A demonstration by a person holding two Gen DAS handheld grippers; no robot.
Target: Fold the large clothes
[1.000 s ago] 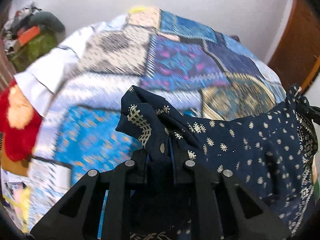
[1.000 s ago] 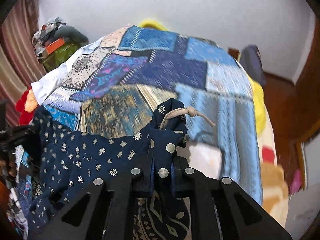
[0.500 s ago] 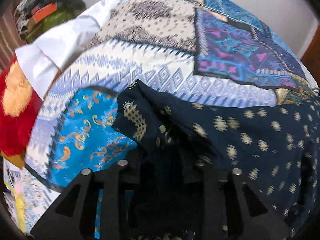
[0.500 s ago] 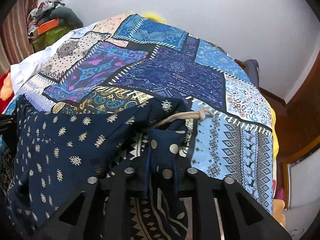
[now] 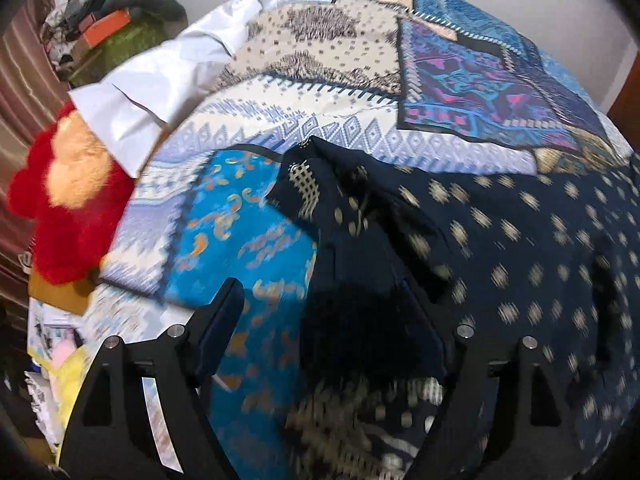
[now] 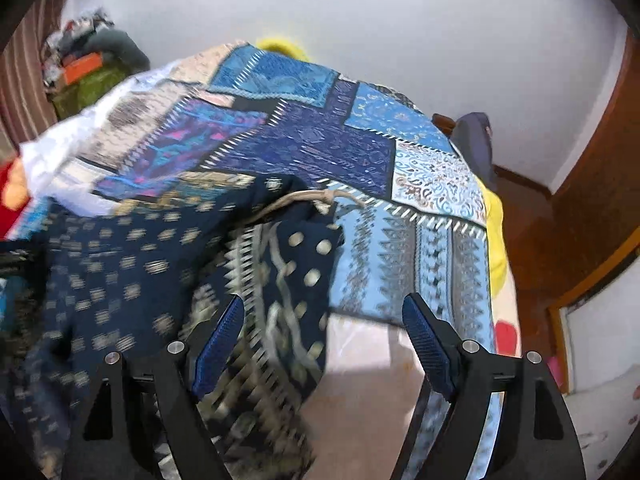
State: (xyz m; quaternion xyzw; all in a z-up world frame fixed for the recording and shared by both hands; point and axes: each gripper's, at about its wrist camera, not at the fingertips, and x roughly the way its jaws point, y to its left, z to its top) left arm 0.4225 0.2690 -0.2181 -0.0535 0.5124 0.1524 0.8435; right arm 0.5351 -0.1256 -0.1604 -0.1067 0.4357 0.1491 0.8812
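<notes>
A navy garment with small cream dots (image 5: 500,240) lies spread on the patchwork quilt (image 5: 320,80) of a bed. My left gripper (image 5: 320,284) hangs over the garment's left corner, its jaws opening wide. The cloth lies loose between them and neither pad presses on it. In the right wrist view the same garment (image 6: 120,248) fills the lower left, with a beige drawstring (image 6: 304,198) at its top corner. My right gripper (image 6: 324,300) is also opening. A patterned fold of the garment sits inside its left blue pad (image 6: 218,332), and the right pad is over bare quilt (image 6: 320,140).
A red and orange plush toy (image 5: 68,200) and a white sheet (image 5: 160,80) lie at the bed's left edge. A pile of things on a green box (image 5: 108,52) stands at the far left. Brown wooden panels (image 6: 580,200) and a yellow cloth (image 6: 496,240) border the bed's right side.
Both grippers went from shut on the garment's corners to wide open. The garment dropped from hanging between them onto the quilt, and both views came lower over the bed.
</notes>
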